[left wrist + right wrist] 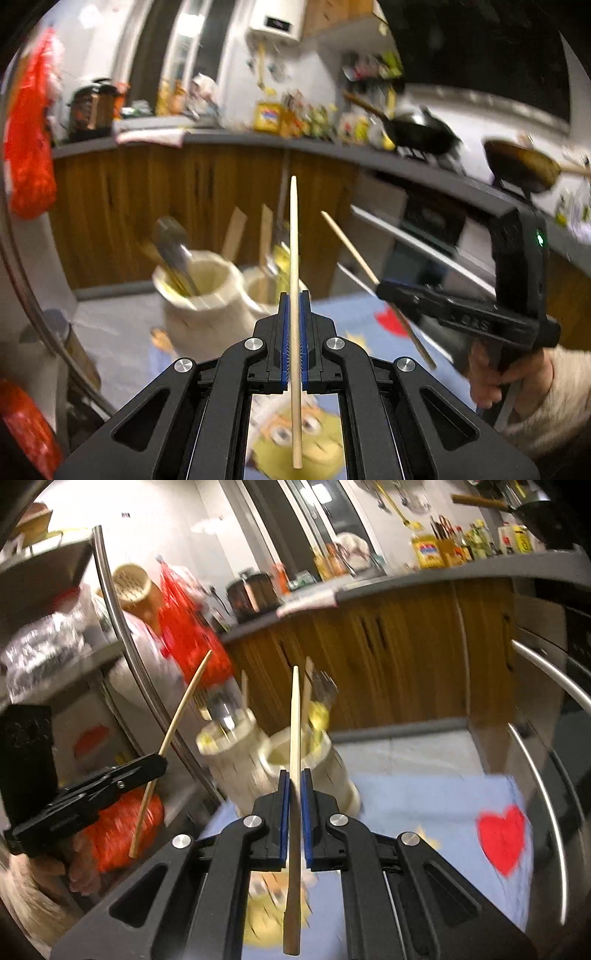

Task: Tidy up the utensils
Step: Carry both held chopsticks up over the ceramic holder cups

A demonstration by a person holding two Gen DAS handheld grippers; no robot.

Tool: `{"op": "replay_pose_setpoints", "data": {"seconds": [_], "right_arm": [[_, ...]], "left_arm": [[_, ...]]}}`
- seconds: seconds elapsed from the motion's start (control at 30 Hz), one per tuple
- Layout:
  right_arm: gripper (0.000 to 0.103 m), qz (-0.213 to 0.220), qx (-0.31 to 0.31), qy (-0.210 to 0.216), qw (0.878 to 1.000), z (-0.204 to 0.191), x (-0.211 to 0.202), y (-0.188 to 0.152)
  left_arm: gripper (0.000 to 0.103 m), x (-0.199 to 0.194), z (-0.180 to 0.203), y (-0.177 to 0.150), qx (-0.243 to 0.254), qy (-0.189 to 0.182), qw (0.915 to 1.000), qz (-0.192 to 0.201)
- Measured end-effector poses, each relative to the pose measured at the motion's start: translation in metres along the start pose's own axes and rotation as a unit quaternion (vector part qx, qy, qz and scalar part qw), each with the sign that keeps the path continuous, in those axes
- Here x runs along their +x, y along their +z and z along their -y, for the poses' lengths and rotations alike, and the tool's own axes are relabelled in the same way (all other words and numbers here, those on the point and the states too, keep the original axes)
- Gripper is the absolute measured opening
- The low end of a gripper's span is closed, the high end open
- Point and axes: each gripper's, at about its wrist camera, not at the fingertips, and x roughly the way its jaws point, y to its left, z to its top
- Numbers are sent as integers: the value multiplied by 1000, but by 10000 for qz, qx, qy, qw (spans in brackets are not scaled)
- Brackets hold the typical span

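**Two chopsticks up, holders dead ahead**

My left gripper (294,325) is clamped on a chopstick (293,229), my right gripper (294,805) on another chopstick (294,716). Both sticks point forward and upward. The cream holders (306,760) stand ahead and below, nearer my right.

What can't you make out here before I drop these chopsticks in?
- Left holder: contents motion-blurred, both views.
- Right holder: inside hidden behind the chopstick in the right view; the left hand-held gripper blocks it in the left view.
- Counter bottles: labels blurred.
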Motion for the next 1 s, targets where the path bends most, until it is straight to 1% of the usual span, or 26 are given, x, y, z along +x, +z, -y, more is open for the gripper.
{"op": "replay_pose_setpoints", "data": {"seconds": [0.1,0.2,0.27,0.37,0.53,0.67,0.87,1.0], "right_arm": [[6,196,41,115,9997,-4,17,22],[6,395,-32,147,9991,-10,34,39],[6,502,-97,140,9986,-12,44,47],[6,550,-152,144,9983,-15,62,54],[6,541,-158,166,9983,-13,89,57],[6,592,-32,282,9978,-4,102,56],[6,652,231,549,9961,11,112,53],[6,699,305,667,9949,15,116,50]], "left_arm": [[5,1,-20,19,-149,145,9993,314],[5,6,-34,34,-222,210,9978,596],[5,14,-43,42,-310,244,9968,695],[5,24,-51,50,-373,249,9961,760],[5,36,-59,49,-370,266,9951,882],[5,41,-75,45,-523,105,9934,1018],[5,51,-98,38,-926,-297,9900,1024],[5,60,-100,34,-1024,-467,9888,980]]}}
